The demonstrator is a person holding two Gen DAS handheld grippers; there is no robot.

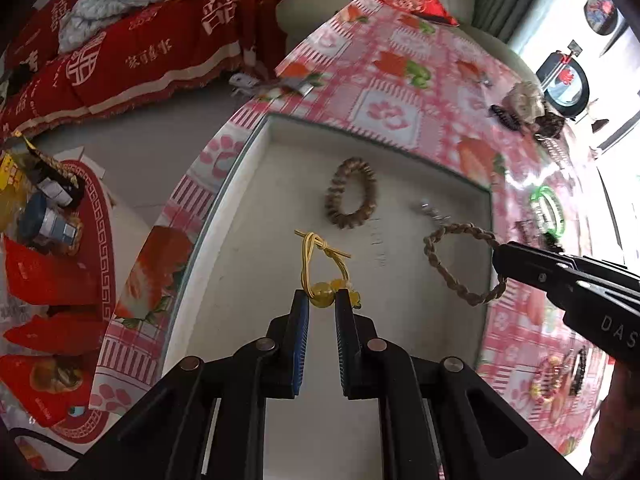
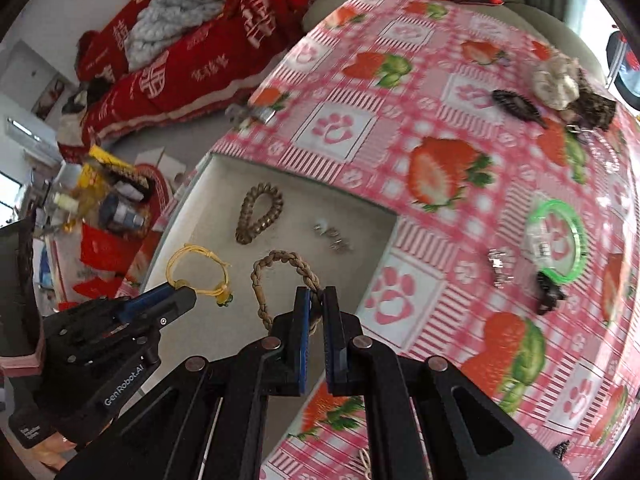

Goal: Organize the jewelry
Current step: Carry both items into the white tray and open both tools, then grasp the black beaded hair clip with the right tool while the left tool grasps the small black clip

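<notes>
A white tray (image 1: pixel 280 184) sits on the pink strawberry tablecloth (image 1: pixel 384 80). My left gripper (image 1: pixel 321 296) is shut on the amber bead of a yellow cord bracelet (image 1: pixel 316 256) over the tray; it also shows in the right wrist view (image 2: pixel 198 270). My right gripper (image 2: pixel 317 294) is shut on a braided tan bracelet (image 2: pixel 280 272), seen in the left wrist view (image 1: pixel 452 264) over the tray's right side. A brown beaded bracelet (image 1: pixel 352 192) and small silver earrings (image 1: pixel 430 210) lie in the tray.
On the cloth to the right lie a green bangle (image 2: pixel 556 236), a silver piece (image 2: pixel 500 266), dark hair clips (image 2: pixel 516 108), a cream scrunchie (image 2: pixel 558 80) and more beaded pieces (image 1: pixel 556 372). A red blanket-covered sofa (image 1: pixel 132 48) and a cluttered side table (image 1: pixel 48 216) stand left.
</notes>
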